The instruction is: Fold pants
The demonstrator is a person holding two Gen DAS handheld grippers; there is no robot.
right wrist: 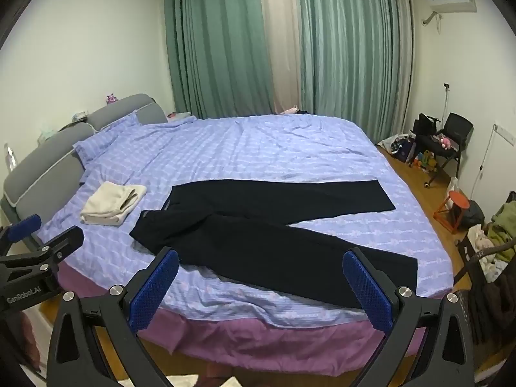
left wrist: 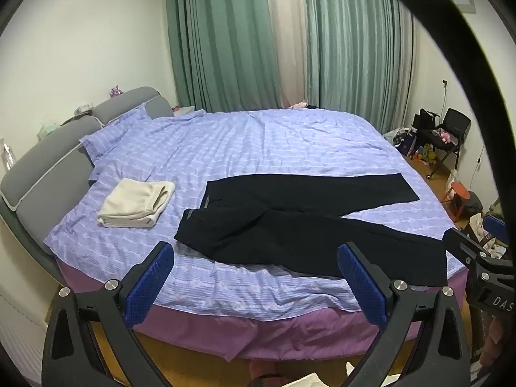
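Observation:
Dark navy pants [left wrist: 290, 222] lie spread flat on the blue-striped bed cover [left wrist: 258, 148], waistband to the left, the two legs splayed apart to the right. They show the same way in the right wrist view [right wrist: 274, 225]. My left gripper [left wrist: 256, 277] is open and empty, held off the bed's near edge in front of the pants. My right gripper [right wrist: 261, 277] is open and empty too, also short of the near edge. The left gripper also shows in the right wrist view [right wrist: 42, 242], and the right gripper at the left wrist view's right edge [left wrist: 474, 258].
A folded cream garment [left wrist: 137, 203] lies on the bed left of the pants. A grey headboard [left wrist: 48, 164] stands at the left. Green curtains [left wrist: 242, 38] hang behind. A black chair [right wrist: 448, 142], an orange stool [right wrist: 454, 206] and clutter stand on the floor at the right.

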